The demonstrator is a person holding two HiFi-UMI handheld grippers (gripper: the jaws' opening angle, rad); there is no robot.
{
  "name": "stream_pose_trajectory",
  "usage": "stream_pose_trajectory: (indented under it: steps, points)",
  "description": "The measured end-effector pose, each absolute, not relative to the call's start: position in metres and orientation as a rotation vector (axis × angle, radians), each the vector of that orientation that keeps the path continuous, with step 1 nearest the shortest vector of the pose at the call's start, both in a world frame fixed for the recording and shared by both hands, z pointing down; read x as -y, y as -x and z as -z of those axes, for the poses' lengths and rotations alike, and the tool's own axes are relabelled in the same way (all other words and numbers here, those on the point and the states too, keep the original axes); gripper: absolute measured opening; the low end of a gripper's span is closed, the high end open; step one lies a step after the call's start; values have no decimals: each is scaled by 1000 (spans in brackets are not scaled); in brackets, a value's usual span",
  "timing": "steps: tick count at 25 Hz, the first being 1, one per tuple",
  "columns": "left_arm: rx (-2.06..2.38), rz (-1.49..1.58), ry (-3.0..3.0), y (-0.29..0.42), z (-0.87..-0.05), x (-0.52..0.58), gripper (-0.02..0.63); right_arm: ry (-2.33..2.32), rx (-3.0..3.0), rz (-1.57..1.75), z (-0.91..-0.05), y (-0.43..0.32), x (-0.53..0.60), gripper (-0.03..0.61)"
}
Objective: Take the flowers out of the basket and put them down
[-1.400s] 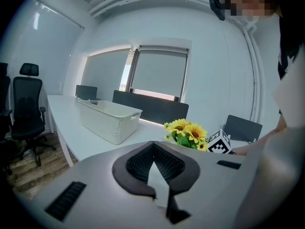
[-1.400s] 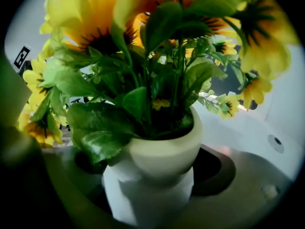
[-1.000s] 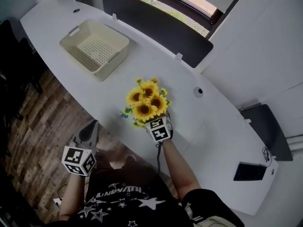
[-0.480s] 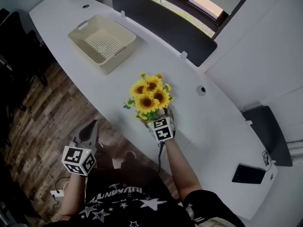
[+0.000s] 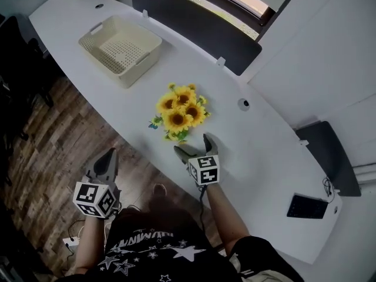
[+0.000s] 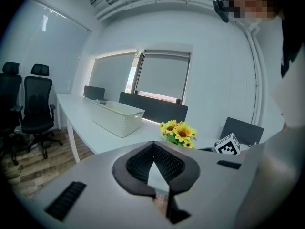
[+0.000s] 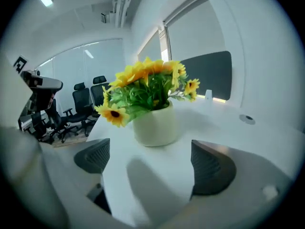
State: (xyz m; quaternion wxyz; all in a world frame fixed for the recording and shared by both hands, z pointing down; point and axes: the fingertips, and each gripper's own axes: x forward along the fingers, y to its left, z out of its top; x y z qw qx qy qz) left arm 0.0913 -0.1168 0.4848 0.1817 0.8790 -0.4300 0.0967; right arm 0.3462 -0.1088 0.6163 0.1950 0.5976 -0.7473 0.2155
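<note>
Standing on table (image 5: pixel 264 151), flowers (image 5: pixel 178 113) hide pot (image 7: pixel 153 125) from above; right gripper (image 5: pixel 192 144) fingers wide, empty; left gripper (image 5: pixel 109 157) fingers together.

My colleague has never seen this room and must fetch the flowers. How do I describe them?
On the long white table, right of the cream basket and near the front edge, stands a small white pot of yellow sunflowers. It is the table's only colourful thing, just beyond the open jaws of the right gripper.
</note>
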Motion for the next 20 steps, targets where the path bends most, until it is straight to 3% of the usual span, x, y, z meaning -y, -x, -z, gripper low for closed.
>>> stream_pose_trajectory:
  steps: [5, 9, 13, 16, 20]
  points:
    - [1213, -213, -2499, -74, -476, 114, 9, -1802, 2143, -451, -578, -331, 104, 515]
    - [1198, -175, -2497, -53, -474, 99, 9, -1821, 2166, -382, -552, -303, 91, 455]
    - [1187, -160, -2500, -27, -474, 78, 9, -1928, 2145, -338, -529, -285, 70, 320]
    - [1194, -137, -2496, -7, -470, 62, 9, -1984, 2163, -312, -514, -270, 51, 302]
    - [1180, -109, -2517, 12, -461, 34, 9, -2044, 2133, -282, -499, -257, 20, 169]
